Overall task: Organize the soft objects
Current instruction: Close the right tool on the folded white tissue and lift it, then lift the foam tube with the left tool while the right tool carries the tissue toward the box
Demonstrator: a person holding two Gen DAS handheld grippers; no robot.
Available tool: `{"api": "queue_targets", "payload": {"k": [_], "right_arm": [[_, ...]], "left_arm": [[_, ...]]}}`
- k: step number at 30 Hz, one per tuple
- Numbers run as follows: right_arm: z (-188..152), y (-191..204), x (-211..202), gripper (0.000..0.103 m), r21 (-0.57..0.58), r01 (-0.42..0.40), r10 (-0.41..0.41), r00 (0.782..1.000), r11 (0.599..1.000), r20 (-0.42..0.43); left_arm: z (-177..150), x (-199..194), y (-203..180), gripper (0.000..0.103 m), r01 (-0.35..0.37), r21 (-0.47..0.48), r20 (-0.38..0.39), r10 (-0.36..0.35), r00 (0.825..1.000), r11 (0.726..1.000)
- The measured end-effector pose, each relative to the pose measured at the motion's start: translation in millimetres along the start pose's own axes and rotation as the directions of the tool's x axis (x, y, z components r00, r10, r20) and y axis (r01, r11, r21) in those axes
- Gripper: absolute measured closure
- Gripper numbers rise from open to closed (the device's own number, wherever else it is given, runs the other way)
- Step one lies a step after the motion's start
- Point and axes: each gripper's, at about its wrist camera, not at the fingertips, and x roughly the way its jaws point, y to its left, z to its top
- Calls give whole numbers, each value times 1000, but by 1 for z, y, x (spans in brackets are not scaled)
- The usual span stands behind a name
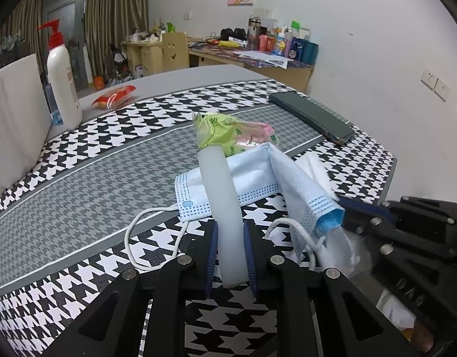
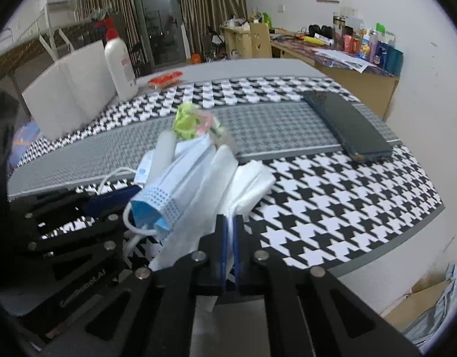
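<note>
Before my tools, face mask (image 1: pixel 252 175) on the tabletop (image 1: pixel 79 184), snack packet (image 1: pixel 228 132) behind it, phone (image 1: pixel 311 116) right, pump bottle (image 1: pixel 63 83) far left

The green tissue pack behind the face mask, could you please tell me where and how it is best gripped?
Grip the green tissue pack at its crumpled left end, which sticks up off the mat. Come from above or the left: the face mask and white strip block the near side. Both grippers are occupied, so one must let go first.

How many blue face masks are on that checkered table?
1 that I can tell: the light-blue pleated face mask, folded mid-table beneath the translucent white strip held by the left gripper. The right gripper pinches white tissue; more could hide beneath.
</note>
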Motion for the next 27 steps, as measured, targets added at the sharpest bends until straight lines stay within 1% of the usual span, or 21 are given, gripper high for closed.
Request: {"api": "queue_targets", "payload": {"k": [11,20,27], "right_arm": [[8,-13,-31,97,57,11,-15,996,998,84],[16,-8,-56,97,51,0,-8,987,999,163],[18,-3,-67,97,44,-12,3,980,999,198]], "left_arm": [[-1,-28,8,84,0,-5,52,0,999,1000],[-2,-56,8,84,-1,12,104,-1,995,1000],[-4,-74,8,84,2,17,131,-4,991,1000]]}}
